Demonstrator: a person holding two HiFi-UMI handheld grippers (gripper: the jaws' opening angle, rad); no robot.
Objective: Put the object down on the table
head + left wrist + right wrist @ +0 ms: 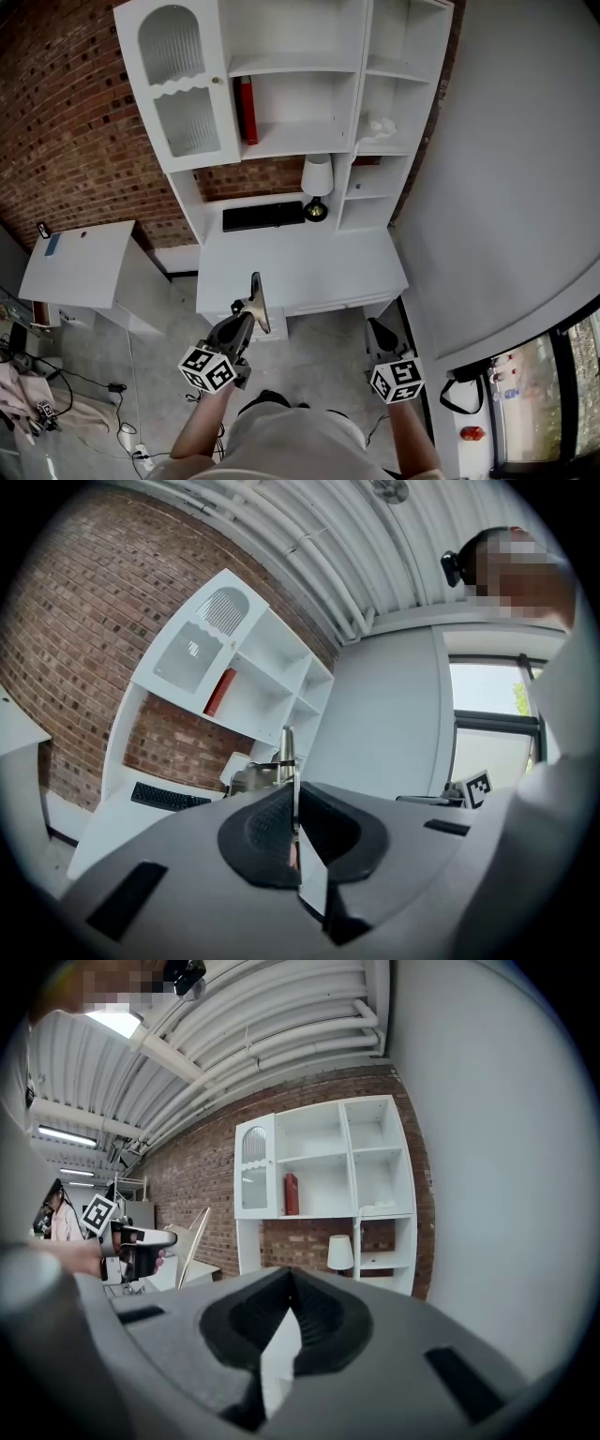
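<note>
A thin flat beige object (256, 298) stands on edge in the air in front of the white desk (319, 267), below its front edge in the head view. My left gripper (247, 317) is shut on its lower end. In the left gripper view the object (287, 754) rises edge-on from between the closed jaws of the left gripper (292, 810). The right gripper view shows that same object (194, 1241) at the far left as a slanted pale panel. My right gripper (378, 330) hovers to the right, apart from the object. The right gripper (291, 1288) has its jaws shut on nothing.
On the desk lie a black keyboard (262, 216) and a white lamp (317, 183). White shelving above holds a red book (247, 110). A low white side table (80, 262) stands at the left, cables and clutter (37, 394) on the floor. A grey wall (506, 187) runs along the right.
</note>
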